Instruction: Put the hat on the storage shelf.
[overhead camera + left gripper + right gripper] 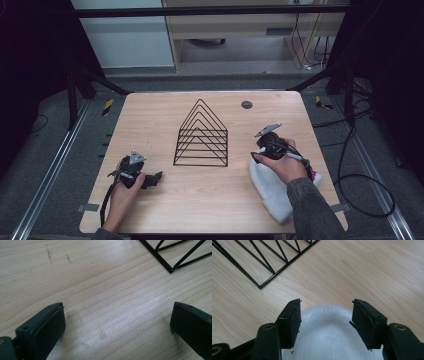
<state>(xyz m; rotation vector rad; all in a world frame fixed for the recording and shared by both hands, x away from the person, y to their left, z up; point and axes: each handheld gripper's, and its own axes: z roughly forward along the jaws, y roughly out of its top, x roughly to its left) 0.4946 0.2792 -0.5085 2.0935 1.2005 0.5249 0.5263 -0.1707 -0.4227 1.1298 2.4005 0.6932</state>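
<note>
A white fluffy cloth point(272, 200) lies on the wooden table at the front right, under the person's right hand. Its rounded end point(327, 335) fills the gap between the jaws of my right gripper point(325, 307), and both pads press against its sides. That gripper point(259, 156) points toward the black wire rack point(201, 135), a row of triangular frames standing mid-table. At the front left my left gripper point(156, 177) rests low over bare wood. Its jaws point(117, 312) stand wide apart with nothing between them, and a corner of the rack point(172, 262) lies ahead of it.
A small dark round disc point(246, 104) sits near the table's far edge. Something pink point(315, 175) peeks out beside the cloth by the right wrist. Cables trail off both sides of the table point(150, 115). The rack's near corner point(260, 286) lies just ahead of the right jaws.
</note>
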